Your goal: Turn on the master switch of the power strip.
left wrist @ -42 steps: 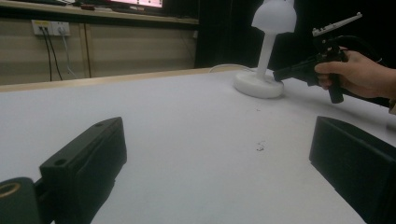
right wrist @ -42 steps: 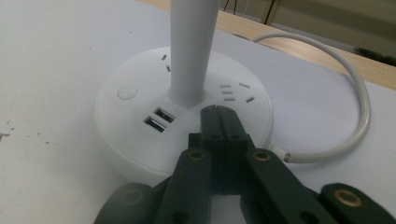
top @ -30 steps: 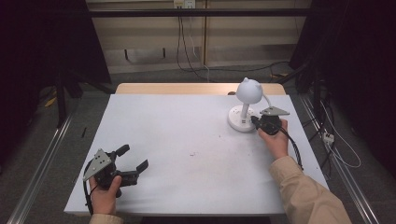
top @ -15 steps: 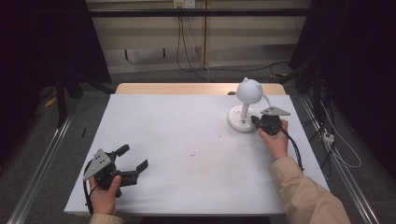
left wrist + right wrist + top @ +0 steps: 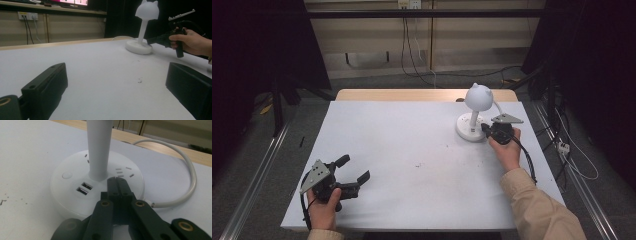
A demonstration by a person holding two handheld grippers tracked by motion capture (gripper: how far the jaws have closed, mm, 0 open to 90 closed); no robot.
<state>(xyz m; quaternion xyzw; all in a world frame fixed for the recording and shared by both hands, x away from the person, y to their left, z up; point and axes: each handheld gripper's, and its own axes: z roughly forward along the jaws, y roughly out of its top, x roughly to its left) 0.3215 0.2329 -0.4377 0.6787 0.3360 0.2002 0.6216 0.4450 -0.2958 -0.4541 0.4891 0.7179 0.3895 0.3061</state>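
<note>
A white plastic desk lamp with a cat-eared round head stands at the far right of the white worktop. The right gripper, jaws closed empty, rests its tips on the lamp's round base. The left gripper sits near the front left, jaws open.

Right gripper closed, left gripper agape.

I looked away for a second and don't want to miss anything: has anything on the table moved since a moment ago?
Nothing visibly changed. The right gripper stays shut with its tips over the base of the white lamp, and the left gripper rests open near the table's front corner.
</note>
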